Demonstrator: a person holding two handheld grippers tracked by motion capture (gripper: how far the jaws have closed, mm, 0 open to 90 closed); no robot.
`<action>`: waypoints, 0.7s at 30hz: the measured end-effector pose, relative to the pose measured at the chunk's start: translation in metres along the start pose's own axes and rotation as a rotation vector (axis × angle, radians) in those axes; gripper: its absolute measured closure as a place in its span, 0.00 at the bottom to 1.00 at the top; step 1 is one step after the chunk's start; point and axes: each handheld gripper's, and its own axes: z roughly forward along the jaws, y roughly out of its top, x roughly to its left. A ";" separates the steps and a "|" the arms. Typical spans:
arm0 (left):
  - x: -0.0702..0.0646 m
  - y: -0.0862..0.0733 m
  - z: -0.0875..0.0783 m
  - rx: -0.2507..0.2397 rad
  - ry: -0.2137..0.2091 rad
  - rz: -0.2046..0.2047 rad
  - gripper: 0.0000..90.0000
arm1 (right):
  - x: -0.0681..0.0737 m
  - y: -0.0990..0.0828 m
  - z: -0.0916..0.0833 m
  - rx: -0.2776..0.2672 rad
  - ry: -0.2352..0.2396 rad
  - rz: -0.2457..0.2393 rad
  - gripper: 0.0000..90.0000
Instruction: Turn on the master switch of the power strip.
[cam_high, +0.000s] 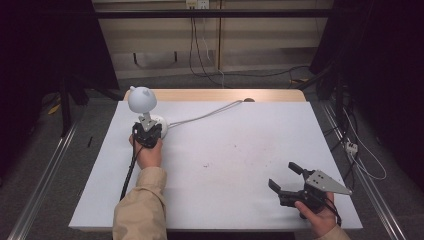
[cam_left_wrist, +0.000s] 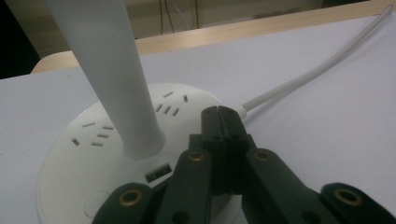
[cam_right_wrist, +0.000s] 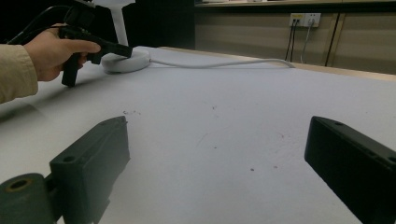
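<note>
A matte white tabletop (cam_high: 240, 155), faintly specked, was seen w/ dark curtains around. Left tool (cam_left_wrist: 219, 116) was closed over smooth round lamp base (cam_left_wrist: 84, 154); right tool (cam_high: 286, 176) was held open.

Lighting: we record dim, even overhead light on the white table (cam_high: 240, 150), with the surroundings falling to near black on both sides. Shadows: soft and faint, beneath the left hand (cam_right_wrist: 53, 51) and along the sleeve (cam_right_wrist: 16, 70). Glare: we find none; the lamp base (cam_left_wrist: 84, 140) reads flat and slightly grey. Sharpness: we note grain and softness in all views; the right gripper (cam_right_wrist: 219, 163) blurs at close range.
</note>
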 end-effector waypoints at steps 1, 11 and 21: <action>0.000 0.000 0.000 -0.001 0.001 0.000 1.00 | 0.000 0.000 0.000 0.000 0.000 0.000 0.07; -0.003 0.001 0.000 0.011 0.019 0.013 1.00 | 0.000 0.000 0.000 -0.001 0.003 0.004 0.07; -0.004 0.002 0.001 0.020 0.027 0.023 1.00 | 0.001 0.001 0.001 -0.005 0.007 0.002 0.07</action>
